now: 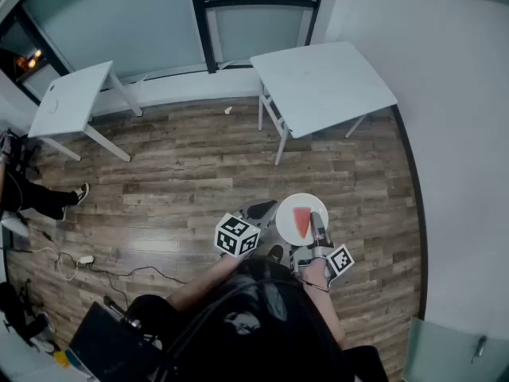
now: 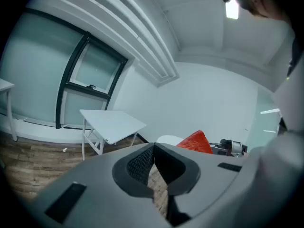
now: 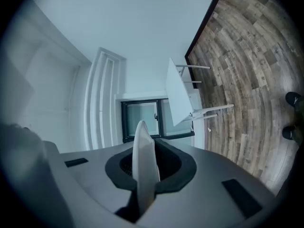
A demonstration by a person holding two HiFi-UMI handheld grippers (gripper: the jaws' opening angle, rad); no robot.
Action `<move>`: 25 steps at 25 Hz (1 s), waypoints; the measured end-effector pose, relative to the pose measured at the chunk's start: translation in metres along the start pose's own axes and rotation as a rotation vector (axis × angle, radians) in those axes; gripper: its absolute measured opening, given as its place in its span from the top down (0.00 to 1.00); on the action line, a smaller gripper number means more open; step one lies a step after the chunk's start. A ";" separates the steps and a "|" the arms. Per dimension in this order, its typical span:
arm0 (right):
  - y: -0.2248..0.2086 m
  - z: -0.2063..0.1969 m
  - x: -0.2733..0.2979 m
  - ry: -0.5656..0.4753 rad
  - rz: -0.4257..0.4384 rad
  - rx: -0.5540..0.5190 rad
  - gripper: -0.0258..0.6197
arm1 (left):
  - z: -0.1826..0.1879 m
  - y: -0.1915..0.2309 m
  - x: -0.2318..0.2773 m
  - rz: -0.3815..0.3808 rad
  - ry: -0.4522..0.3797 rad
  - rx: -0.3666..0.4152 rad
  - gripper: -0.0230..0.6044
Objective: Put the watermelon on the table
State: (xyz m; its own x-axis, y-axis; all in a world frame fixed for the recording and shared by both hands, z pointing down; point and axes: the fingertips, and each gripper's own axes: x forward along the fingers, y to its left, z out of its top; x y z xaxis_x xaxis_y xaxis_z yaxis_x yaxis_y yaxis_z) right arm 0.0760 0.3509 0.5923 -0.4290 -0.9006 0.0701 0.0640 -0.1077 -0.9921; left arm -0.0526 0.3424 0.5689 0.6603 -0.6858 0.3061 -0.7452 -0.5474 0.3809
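Note:
A red watermelon slice [image 1: 301, 222] lies on a small white plate [image 1: 296, 207] that is held over the wooden floor, in front of the person. My right gripper [image 1: 319, 228] is shut on the plate's near rim; in the right gripper view the plate [image 3: 144, 161] stands edge-on between the pads. My left gripper [image 1: 259, 212] is just left of the plate, shut and holding nothing. In the left gripper view its jaws [image 2: 153, 147] meet, with the watermelon [image 2: 195, 142] and the plate [image 2: 166, 139] beyond them. The white table [image 1: 322, 84] stands ahead by the right wall.
A second white table [image 1: 71, 99] stands at the far left under the window [image 1: 254, 6]. A seated person's leg [image 1: 44, 199], cables with a plug [image 1: 83, 260] and a dark case [image 1: 111, 342] are on the floor at left. The wall [image 1: 461, 150] runs along the right.

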 end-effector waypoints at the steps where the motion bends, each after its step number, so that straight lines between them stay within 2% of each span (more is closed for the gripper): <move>1: 0.000 0.001 0.000 -0.004 0.001 -0.001 0.91 | 0.000 0.000 0.000 0.000 0.000 0.000 0.96; 10: -0.005 0.004 0.001 0.001 -0.002 -0.013 0.91 | -0.004 -0.001 0.000 0.003 0.005 -0.011 0.95; 17: -0.018 0.004 -0.007 -0.025 -0.007 0.025 0.91 | -0.014 0.000 -0.006 -0.006 0.004 -0.034 0.95; 22: -0.024 0.000 -0.024 -0.050 -0.011 0.022 0.91 | -0.029 -0.006 -0.009 -0.058 0.017 -0.054 0.95; 25: -0.037 0.003 -0.036 -0.110 -0.009 0.035 0.91 | -0.042 -0.011 -0.008 -0.101 0.042 -0.068 0.95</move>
State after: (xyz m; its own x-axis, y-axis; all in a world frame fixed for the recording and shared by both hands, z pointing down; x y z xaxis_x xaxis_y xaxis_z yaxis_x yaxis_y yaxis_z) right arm 0.0920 0.3863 0.6265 -0.3279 -0.9402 0.0917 0.0928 -0.1286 -0.9873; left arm -0.0454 0.3743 0.5992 0.7359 -0.6073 0.2995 -0.6677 -0.5775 0.4697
